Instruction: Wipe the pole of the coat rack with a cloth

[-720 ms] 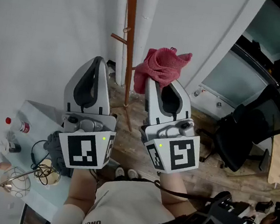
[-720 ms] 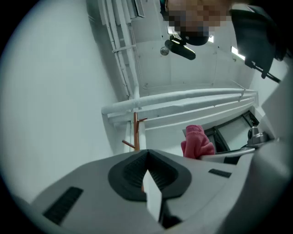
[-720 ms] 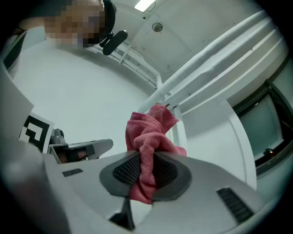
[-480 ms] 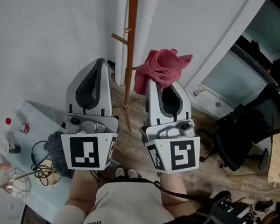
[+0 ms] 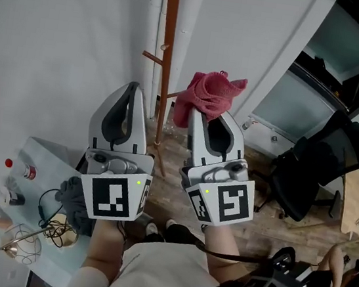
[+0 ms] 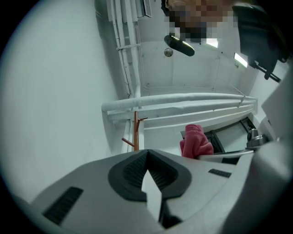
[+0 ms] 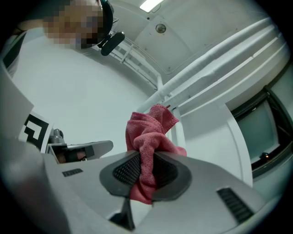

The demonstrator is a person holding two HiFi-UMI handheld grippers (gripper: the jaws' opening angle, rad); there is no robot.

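Head view: left gripper [image 5: 133, 88] and right gripper [image 5: 200, 112] side by side, tips up; red cloth [image 5: 210, 92] at right gripper's tips, 4 o'clock of pole [image 5: 168, 38], near but apart. Left gripper view: jaws clenched, nothing btwn; pole at 12 o'clock, cloth at 2. Right gripper view: jaws clamped on cloth.

The cloth [image 5: 209, 94] is pink-red, the pole [image 5: 166, 51] reddish brown, the wall [image 5: 64, 24] white, the chair [image 5: 318, 172] black, the table [image 5: 44, 151] pale blue
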